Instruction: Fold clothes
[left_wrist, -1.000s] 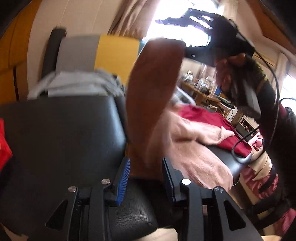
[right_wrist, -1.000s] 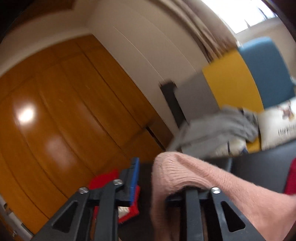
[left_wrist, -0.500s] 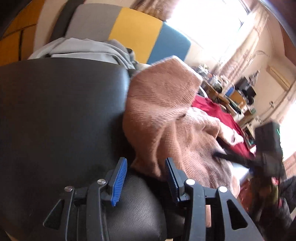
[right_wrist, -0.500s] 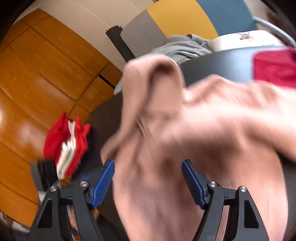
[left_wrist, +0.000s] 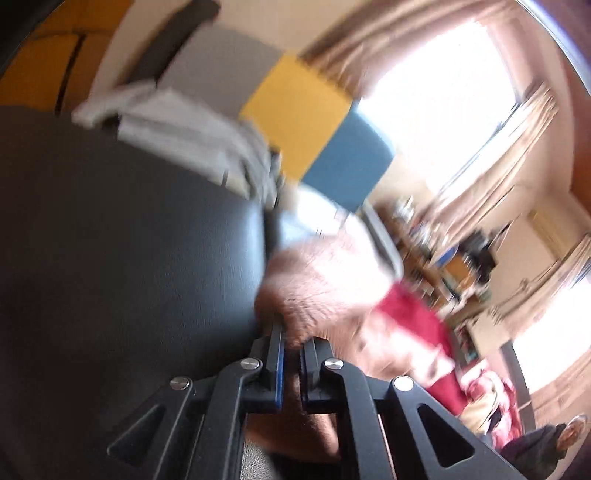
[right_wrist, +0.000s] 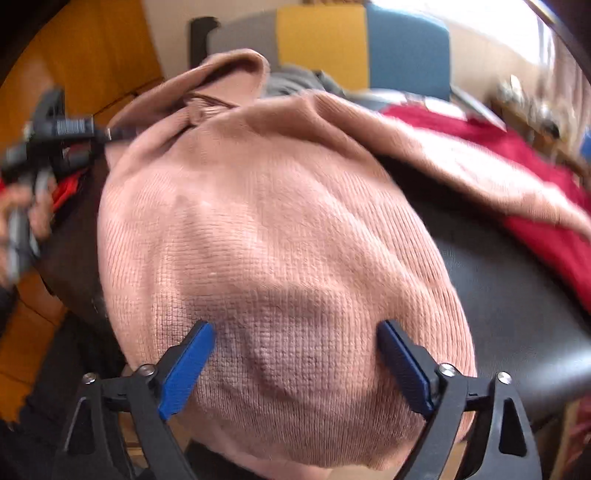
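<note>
Left gripper (left_wrist: 290, 345) pinched tight on pink sweater (right_wrist: 280, 258) edge, lower centre. Right gripper (right_wrist: 295, 354) wide open, holding nothing, sweater spread across frame centre on black table (right_wrist: 509, 295). Risk: single-point hold bunches knit, fold skews.

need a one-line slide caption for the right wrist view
Right gripper open over the pink knit sweater spread on the black table, red garment behind, left gripper at the sweater's far edge.
</note>
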